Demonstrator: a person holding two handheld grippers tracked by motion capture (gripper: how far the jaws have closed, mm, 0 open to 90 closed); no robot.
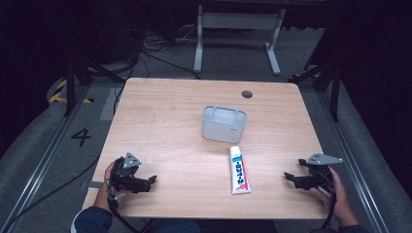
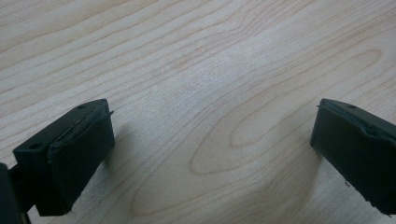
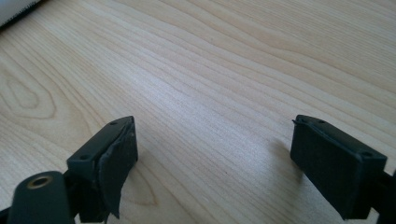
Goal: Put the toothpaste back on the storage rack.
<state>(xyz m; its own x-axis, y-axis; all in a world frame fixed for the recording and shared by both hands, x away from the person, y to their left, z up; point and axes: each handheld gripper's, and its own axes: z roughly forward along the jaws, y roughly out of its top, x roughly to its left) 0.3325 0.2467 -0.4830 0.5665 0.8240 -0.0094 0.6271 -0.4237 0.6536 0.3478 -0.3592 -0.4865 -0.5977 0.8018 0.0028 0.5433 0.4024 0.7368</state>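
A white toothpaste tube (image 1: 239, 171) with red and blue print lies flat on the wooden table (image 1: 160, 121), front of centre. Just behind it stands a pale grey holder (image 1: 224, 124) with several compartments in its top. My left gripper (image 1: 152, 180) rests near the front left corner, a hand around it, jaws pointing right. In the left gripper view it (image 2: 212, 140) stands open over bare wood. My right gripper (image 1: 286, 176) sits near the front right edge, pointing left toward the tube. The right gripper view shows it (image 3: 212, 154) open, nothing between the pads.
A dark round grommet (image 1: 247, 93) is set in the table's far side. Beyond the table stands a white metal table frame (image 1: 236, 29) on grey carpet, with cables on the floor at left. A white edge (image 3: 14, 10) shows at the right gripper view's top left.
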